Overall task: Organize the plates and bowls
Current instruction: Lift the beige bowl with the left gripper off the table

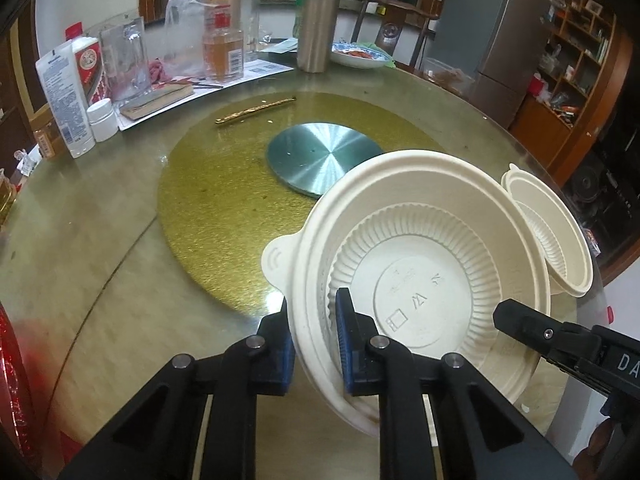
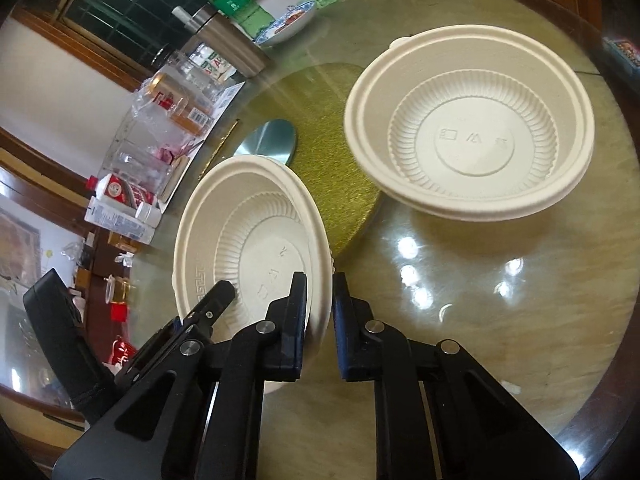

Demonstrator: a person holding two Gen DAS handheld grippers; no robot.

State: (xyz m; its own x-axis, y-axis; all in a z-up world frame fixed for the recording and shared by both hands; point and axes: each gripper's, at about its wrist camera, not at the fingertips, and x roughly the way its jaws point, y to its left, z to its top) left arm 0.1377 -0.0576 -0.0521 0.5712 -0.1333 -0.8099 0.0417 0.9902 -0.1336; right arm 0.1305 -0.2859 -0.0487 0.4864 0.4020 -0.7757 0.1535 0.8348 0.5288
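- The left gripper [image 1: 316, 334] has its jaws clamped on the rim of a cream bowl [image 1: 424, 264], held tilted above the worktop [image 1: 100, 240].
- Ahead of those jaws lies a steel disc [image 1: 320, 156].
- The right gripper [image 2: 320, 320] also pinches this bowl's rim; its jaws straddle it.
- A second bowl [image 2: 472, 128] sits ahead-right of the right jaws.

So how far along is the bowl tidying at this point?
Nothing looks finished: the two bowls are apart. In hand: the left gripper is clamped on the rim of the tilted cream ribbed disposable bowl, and the right gripper straddles its opposite rim, apparently closed. The second cream ribbed bowl sits on the glass tabletop. Left: probably nesting one into the other.
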